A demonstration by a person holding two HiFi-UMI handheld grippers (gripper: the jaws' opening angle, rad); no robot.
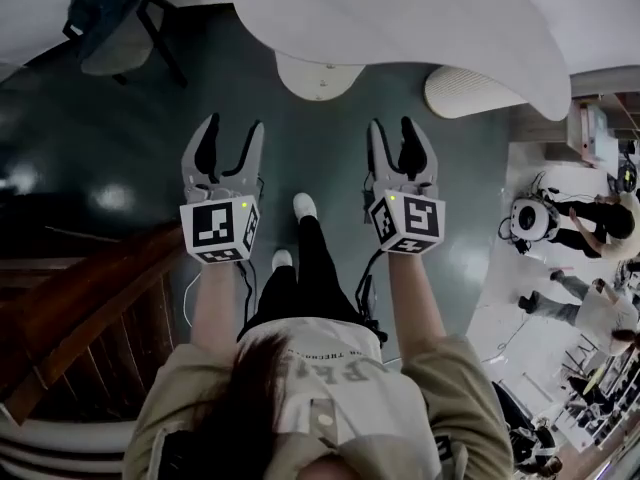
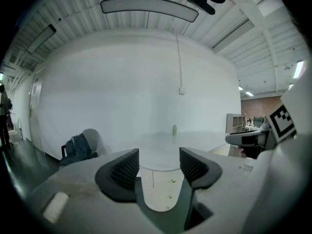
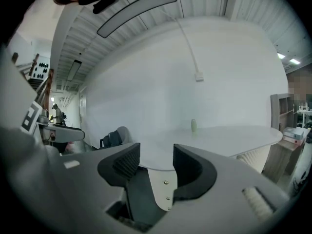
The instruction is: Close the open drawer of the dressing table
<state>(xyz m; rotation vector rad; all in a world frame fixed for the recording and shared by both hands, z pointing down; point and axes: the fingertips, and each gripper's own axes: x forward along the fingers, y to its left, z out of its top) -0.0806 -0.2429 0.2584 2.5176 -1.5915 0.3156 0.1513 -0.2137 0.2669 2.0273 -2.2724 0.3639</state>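
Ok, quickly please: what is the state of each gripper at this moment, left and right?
Left gripper: open, nothing between its jaws.
Right gripper: open, nothing between its jaws.

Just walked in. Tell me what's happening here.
A person stands on a dark floor holding a gripper in each hand, facing a white dressing table. The left gripper and the right gripper are both held out in front, jaws apart with nothing between them. Neither touches the table or its rounded drawer unit, which lies ahead of them. The drawers' small knobs show, but whether one stands open cannot be told from here.
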